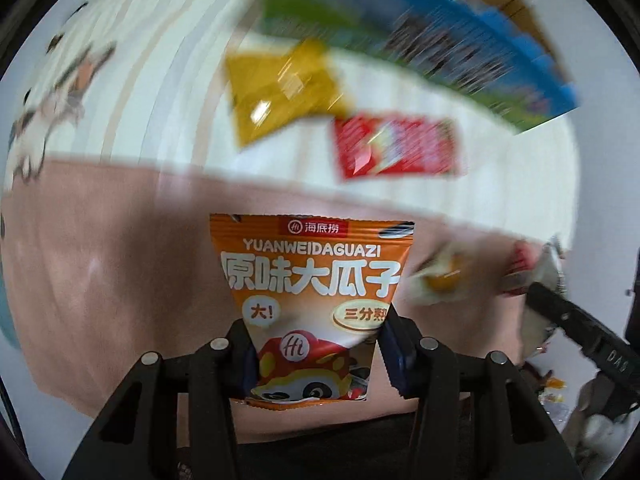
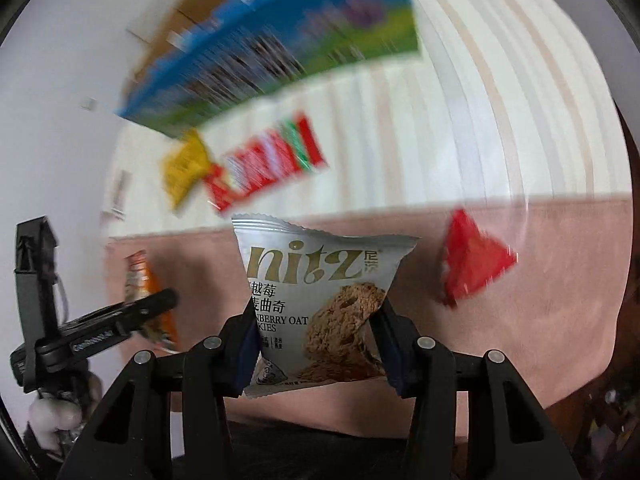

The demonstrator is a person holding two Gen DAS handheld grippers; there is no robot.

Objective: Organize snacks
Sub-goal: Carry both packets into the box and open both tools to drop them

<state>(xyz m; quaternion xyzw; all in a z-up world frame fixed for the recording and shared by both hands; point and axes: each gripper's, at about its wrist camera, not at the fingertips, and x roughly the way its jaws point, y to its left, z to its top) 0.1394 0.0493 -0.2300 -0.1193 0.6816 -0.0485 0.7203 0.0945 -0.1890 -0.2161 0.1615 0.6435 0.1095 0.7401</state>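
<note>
My left hand-held gripper (image 1: 314,360) is clamped on an orange seed packet (image 1: 312,304), its lower half pinched between the pads and the top standing free. My right hand-held gripper (image 2: 312,344) is gripping a silver cookie packet (image 2: 316,308) the same way, upright between the fingers. Both packets are lifted clear of the pink cloth (image 1: 120,280) below them, so I judge I am mid-carry with one snack in each hand.

Beyond the cloth lies a striped surface (image 2: 480,120), and on it a yellow packet (image 1: 280,88) and a red packet (image 1: 396,146) sit just beside each other, near a large blue-and-green box (image 1: 420,32). These look like the snacks already set in place, though motion blur keeps me from telling whether they form a tidy row.

Still loose on the cloth is a red triangular packet (image 2: 472,264) to my right, well apart from the others. In the left view a pale wrapper with a yellow spot (image 1: 436,276) shows near my right gripper; I cannot tell whether it rests on the cloth.

So I would call the job roughly half done: two placed, two in hand to set down near the box, and at least one left to collect afterwards.
</note>
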